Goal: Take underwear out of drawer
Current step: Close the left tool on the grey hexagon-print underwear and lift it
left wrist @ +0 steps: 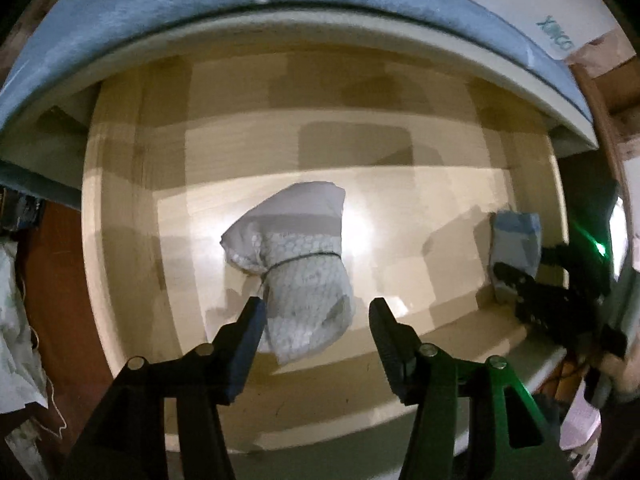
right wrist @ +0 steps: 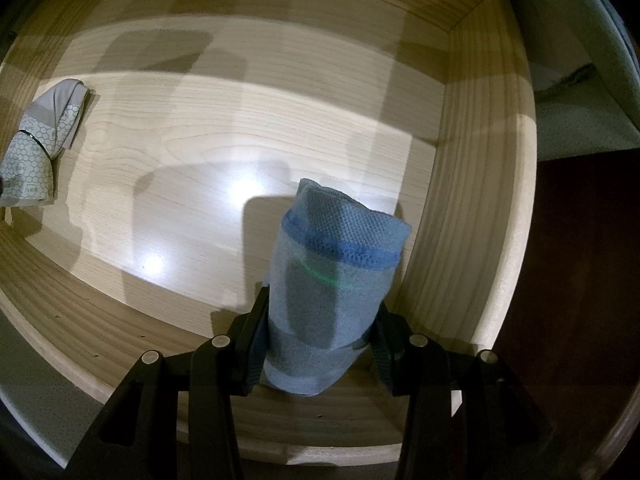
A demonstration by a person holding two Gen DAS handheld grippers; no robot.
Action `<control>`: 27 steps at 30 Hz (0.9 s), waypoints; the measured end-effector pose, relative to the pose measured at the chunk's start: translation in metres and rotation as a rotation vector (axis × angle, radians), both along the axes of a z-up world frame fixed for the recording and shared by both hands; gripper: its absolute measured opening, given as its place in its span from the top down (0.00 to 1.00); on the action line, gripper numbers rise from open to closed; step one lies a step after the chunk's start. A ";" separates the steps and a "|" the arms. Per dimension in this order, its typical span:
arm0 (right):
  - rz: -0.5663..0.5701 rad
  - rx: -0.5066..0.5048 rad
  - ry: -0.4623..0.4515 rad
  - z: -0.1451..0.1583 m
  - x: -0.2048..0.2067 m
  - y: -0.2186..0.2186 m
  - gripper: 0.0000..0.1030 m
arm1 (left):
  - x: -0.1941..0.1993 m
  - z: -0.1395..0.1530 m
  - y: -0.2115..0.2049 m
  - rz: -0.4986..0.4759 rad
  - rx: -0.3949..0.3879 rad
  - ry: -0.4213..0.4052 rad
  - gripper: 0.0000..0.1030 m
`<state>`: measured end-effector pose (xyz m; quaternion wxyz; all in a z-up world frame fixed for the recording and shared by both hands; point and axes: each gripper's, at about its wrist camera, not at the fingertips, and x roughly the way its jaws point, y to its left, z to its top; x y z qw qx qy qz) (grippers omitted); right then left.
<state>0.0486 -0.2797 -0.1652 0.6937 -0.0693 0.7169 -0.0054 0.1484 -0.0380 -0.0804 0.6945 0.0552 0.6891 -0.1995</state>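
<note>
An open wooden drawer (left wrist: 120, 208) holds two rolled pieces of underwear. The white roll with a honeycomb print (left wrist: 296, 268), bound by a thin band, lies on the drawer floor. My left gripper (left wrist: 317, 306) hovers over its near end, open, with a finger on either side and no pad touching it. The blue mesh roll (right wrist: 332, 280) stands in the drawer's right front corner, and my right gripper (right wrist: 324, 304) is shut on its lower half. The left wrist view shows the blue roll (left wrist: 514, 240) at far right. The white roll (right wrist: 36, 152) lies at the far left of the right wrist view.
A blue-grey padded edge (left wrist: 160, 8) overhangs the drawer's back. Crumpled white cloth (left wrist: 16, 320) lies on the dark red-brown floor (left wrist: 60, 280) to the left. The drawer's right wall (right wrist: 480, 200) stands close beside the blue roll. A cardboard box (left wrist: 600, 56) sits at upper right.
</note>
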 end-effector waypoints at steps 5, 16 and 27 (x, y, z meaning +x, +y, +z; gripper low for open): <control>-0.001 0.000 0.000 0.000 0.000 0.000 0.59 | 0.008 -0.014 -0.007 0.044 0.020 0.028 0.46; 0.001 0.000 -0.001 0.000 0.000 0.001 0.59 | 0.018 -0.042 -0.013 0.075 0.119 0.067 0.45; 0.002 -0.001 0.000 0.000 0.001 0.001 0.59 | 0.012 -0.053 -0.009 0.058 0.157 0.068 0.46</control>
